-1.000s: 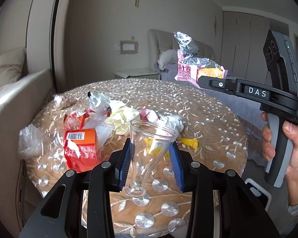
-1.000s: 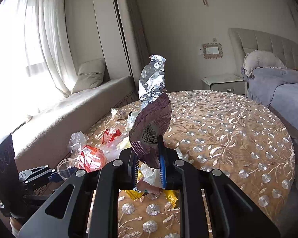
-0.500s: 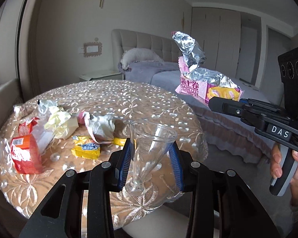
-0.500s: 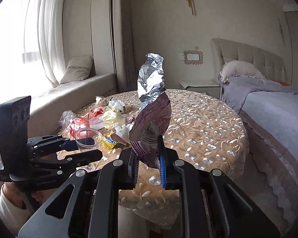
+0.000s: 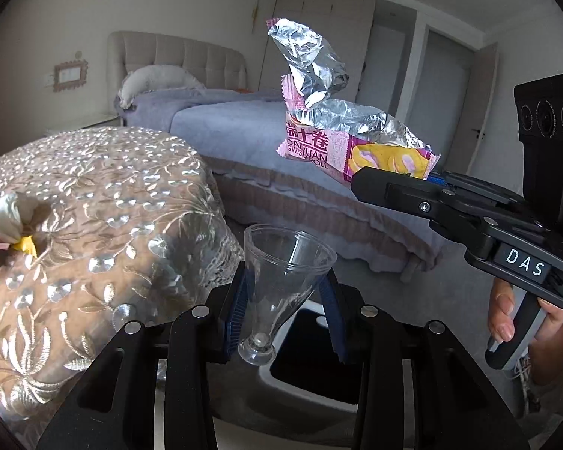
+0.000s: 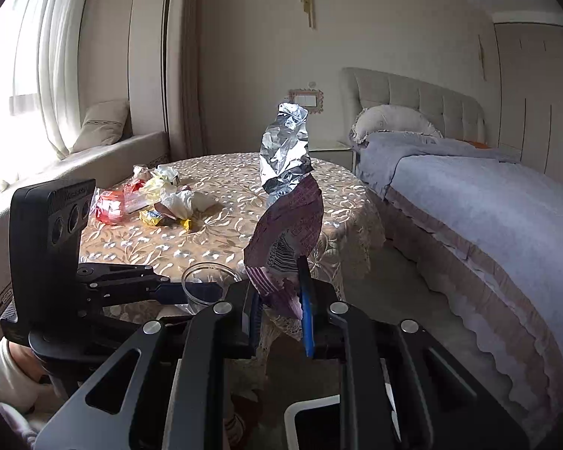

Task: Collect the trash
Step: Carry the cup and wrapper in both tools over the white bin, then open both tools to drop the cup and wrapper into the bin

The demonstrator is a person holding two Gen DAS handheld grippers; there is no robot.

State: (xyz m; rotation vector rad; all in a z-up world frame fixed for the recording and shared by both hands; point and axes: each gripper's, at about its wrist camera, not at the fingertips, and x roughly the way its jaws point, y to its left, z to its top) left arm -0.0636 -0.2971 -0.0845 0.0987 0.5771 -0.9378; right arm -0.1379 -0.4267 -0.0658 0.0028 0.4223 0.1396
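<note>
The left gripper (image 5: 287,313) is closed on a clear plastic cone-shaped cup (image 5: 281,281), its blue pads pressing the cup's sloping walls from both sides. The cup stands upright, wide mouth up and small round foot at the bottom, empty and see-through. It hangs in the air past the edge of the round table with the gold embroidered cloth (image 5: 105,202), above the dark opening of a white-rimmed bin (image 5: 311,382) on the floor.

The right gripper (image 6: 279,300) is clamped on a torn pink Swiss-roll snack wrapper with a silver foil lining (image 6: 287,202). The wrapper rises upright from between the fingers, printed pink part with a barcode low, crumpled foil twisted at the top. It too is held off the table, beside the bed with the lavender cover (image 6: 480,202); a white bin rim (image 6: 300,408) shows below the gripper.

In the left wrist view the right gripper is level, held by a bare hand (image 5: 506,311) on its grip. More crumpled wrappers (image 6: 157,198) lie on the table, well apart from both grippers.
</note>
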